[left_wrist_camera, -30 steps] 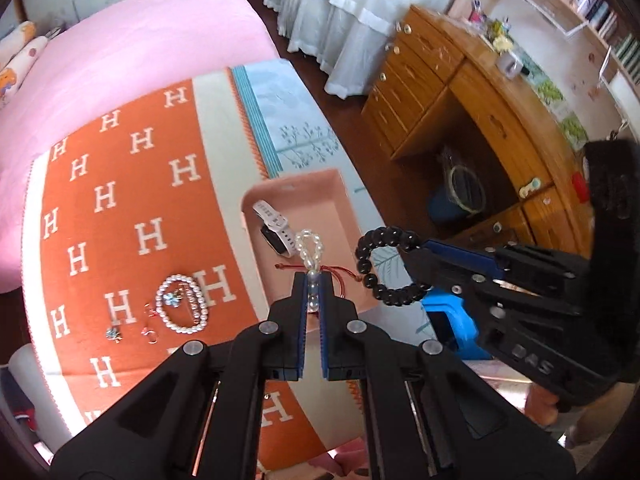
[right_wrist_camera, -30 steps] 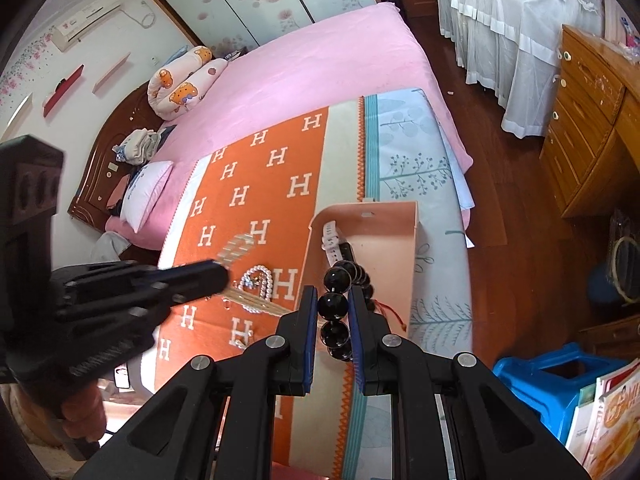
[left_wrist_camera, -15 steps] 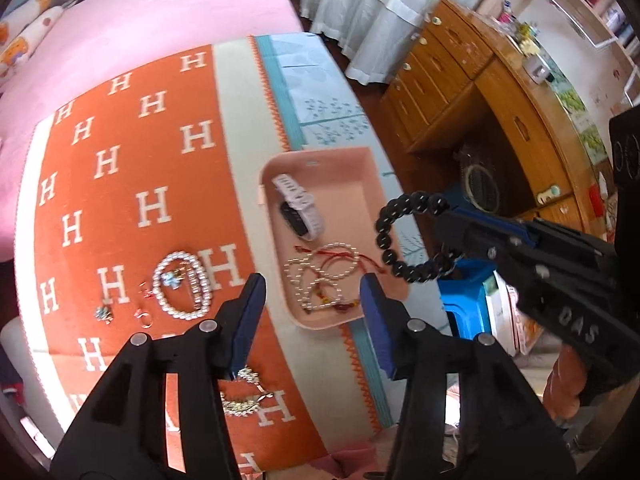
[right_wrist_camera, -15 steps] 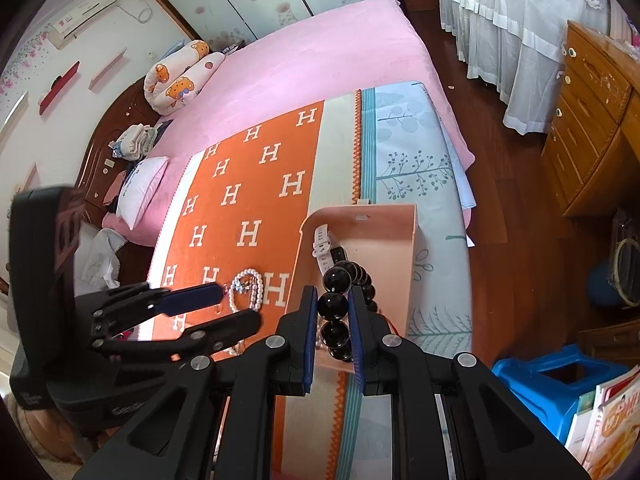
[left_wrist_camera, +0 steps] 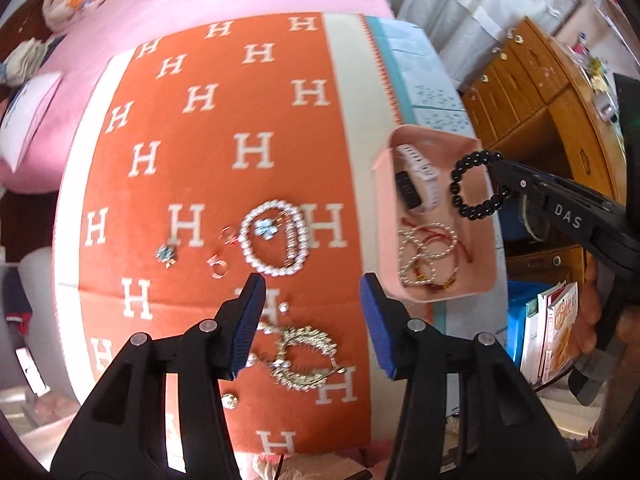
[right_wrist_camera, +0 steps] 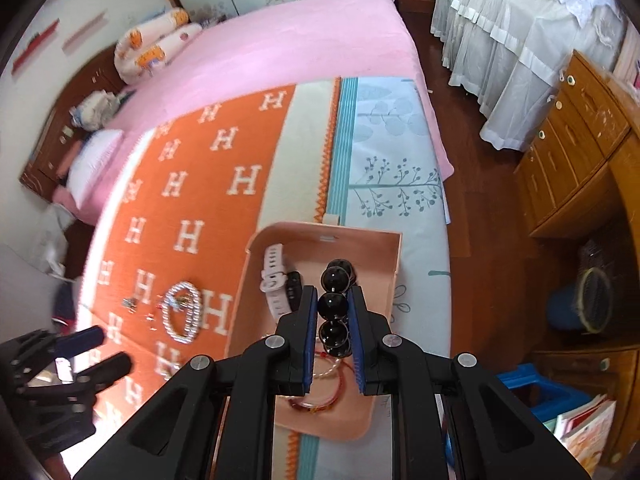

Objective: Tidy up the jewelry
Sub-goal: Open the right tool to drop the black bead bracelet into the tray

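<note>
A pink tray (left_wrist_camera: 383,216) (right_wrist_camera: 372,264) lies at the right edge of the orange H-patterned blanket (left_wrist_camera: 248,112). In it are a white watch (left_wrist_camera: 420,184) (right_wrist_camera: 274,280) and thin bead bracelets with red cord (left_wrist_camera: 424,252). My right gripper (right_wrist_camera: 333,320) (left_wrist_camera: 502,174) is shut on a black bead bracelet (right_wrist_camera: 335,278) (left_wrist_camera: 456,192), which hangs over the tray. My left gripper (left_wrist_camera: 312,284) (right_wrist_camera: 102,350) is open with nothing between its pads. It hovers over the blanket above a silver ornament (left_wrist_camera: 304,356), just near of a pearl bracelet (left_wrist_camera: 248,244) (right_wrist_camera: 166,312).
Small earrings (left_wrist_camera: 166,254) and rings (left_wrist_camera: 220,268) lie left of the pearls. The bed's pink cover (right_wrist_camera: 280,40) stretches beyond. A wooden dresser (right_wrist_camera: 580,152), a blue stool (right_wrist_camera: 536,384) and books (left_wrist_camera: 556,328) stand on the floor to the right.
My left gripper opened, the thin bracelets it held now lie in the tray, and it moved left and down over the blanket. My right gripper sank toward the tray, still gripping the black bracelet.
</note>
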Available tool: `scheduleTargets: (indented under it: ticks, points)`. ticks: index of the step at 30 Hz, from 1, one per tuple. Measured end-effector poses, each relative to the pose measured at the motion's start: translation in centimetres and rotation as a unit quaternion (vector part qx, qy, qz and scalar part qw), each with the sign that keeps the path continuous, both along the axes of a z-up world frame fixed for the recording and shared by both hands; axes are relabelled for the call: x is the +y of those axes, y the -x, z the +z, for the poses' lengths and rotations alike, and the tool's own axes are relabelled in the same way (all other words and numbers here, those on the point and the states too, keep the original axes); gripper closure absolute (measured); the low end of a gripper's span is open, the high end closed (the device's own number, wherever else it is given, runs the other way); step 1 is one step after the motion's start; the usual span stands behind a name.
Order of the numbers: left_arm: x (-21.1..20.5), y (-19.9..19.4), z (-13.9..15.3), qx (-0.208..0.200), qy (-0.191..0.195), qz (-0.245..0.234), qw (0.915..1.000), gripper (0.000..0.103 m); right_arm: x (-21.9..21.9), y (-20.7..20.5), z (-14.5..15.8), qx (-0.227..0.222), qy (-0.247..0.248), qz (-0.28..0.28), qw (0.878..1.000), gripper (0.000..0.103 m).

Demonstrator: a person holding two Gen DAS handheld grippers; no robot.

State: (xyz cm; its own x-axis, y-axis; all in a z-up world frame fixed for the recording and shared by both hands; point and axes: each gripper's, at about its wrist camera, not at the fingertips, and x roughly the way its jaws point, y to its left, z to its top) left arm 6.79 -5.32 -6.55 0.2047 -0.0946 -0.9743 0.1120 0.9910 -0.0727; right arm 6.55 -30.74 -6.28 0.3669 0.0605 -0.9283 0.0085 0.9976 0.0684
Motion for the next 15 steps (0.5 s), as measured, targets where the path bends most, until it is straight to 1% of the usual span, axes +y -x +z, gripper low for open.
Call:
scheduleTargets:
  ticks: [3, 4, 5, 7, 8, 11, 15]
  points:
    - [1.2, 0.3, -0.1, -0.004, -0.02, 0.01, 0.9998, 0.057, 0.6, -0.7, -1.4, 0.021, 0.0, 0.003, 1.0, 0.087]
    - [1.5, 0.5, 0.0, -0.006, -0.023, 0.011, 0.9997, 0.057, 1.0, -1.0, -1.7, 0.025, -0.004, 0.007, 1.0, 0.085]
    - [1.8, 0.6, 0.0, -0.008, -0.023, 0.013, 0.9996, 0.057, 1.5, -1.0, -1.9, 0.026, -0.004, 0.012, 1.0, 0.083]
    - [2.3, 0.9, 0.0, -0.01, -0.02, 0.018, 0.9996, 0.057, 2.7, -1.1, -2.0, 0.022, -0.001, 0.024, 0.999, 0.068]
    - [2.5, 1.0, 0.1, -0.012, -0.021, 0.021, 0.9995, 0.057, 3.4, -1.0, -1.9, 0.018, 0.001, 0.031, 0.999, 0.066]
    - [2.8, 1.3, 0.2, -0.017, -0.022, 0.024, 0.9993, 0.057, 5.6, -0.5, -1.6, 0.014, 0.007, 0.057, 0.998, 0.066]
    - [3.4, 1.4, 0.2, -0.02, -0.013, 0.031, 0.9992, 0.057, 7.8, 0.1, -1.1, 0.014, 0.004, 0.082, 0.997, 0.066]
